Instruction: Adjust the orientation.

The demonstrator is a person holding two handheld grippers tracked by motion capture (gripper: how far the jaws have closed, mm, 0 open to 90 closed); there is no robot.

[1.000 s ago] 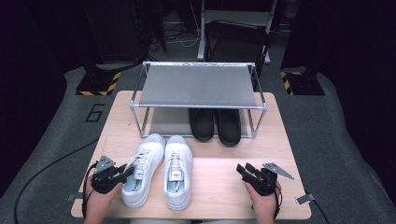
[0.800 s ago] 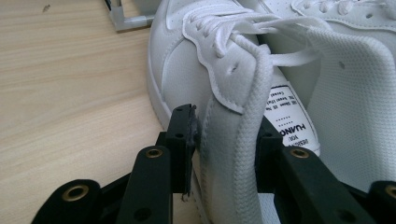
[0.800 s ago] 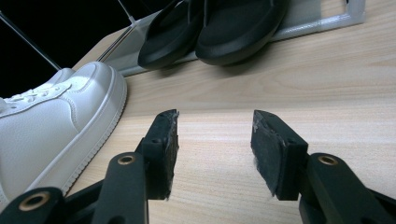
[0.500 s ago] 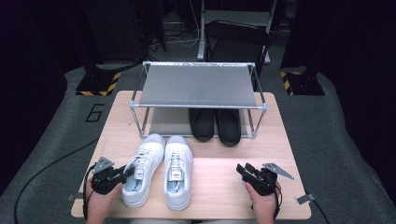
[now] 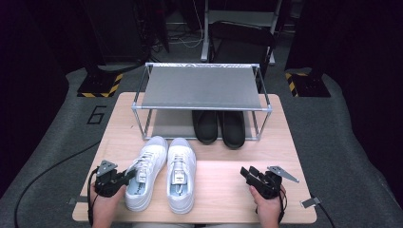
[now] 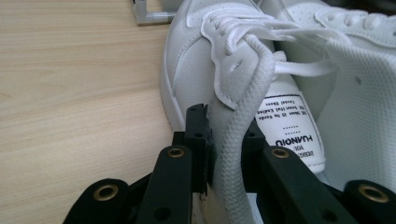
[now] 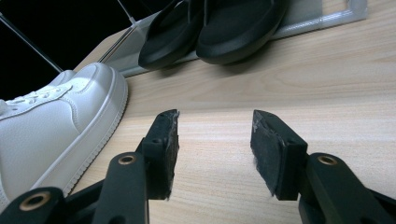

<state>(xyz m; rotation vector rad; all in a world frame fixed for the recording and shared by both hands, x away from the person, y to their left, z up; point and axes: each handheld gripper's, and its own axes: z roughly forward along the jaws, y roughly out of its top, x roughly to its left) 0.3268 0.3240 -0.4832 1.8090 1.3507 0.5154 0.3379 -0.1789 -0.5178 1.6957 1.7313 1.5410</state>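
The left gripper (image 5: 124,176), held low and level, has just closed, pinching the left sneaker's (image 5: 145,172) collar.

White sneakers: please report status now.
Left gripper just closed on left sneaker collar. Right gripper open, holding nothing. Nothing in the way.

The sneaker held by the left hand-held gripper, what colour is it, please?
White, laces included; the sneaker shows best in the left gripper view.
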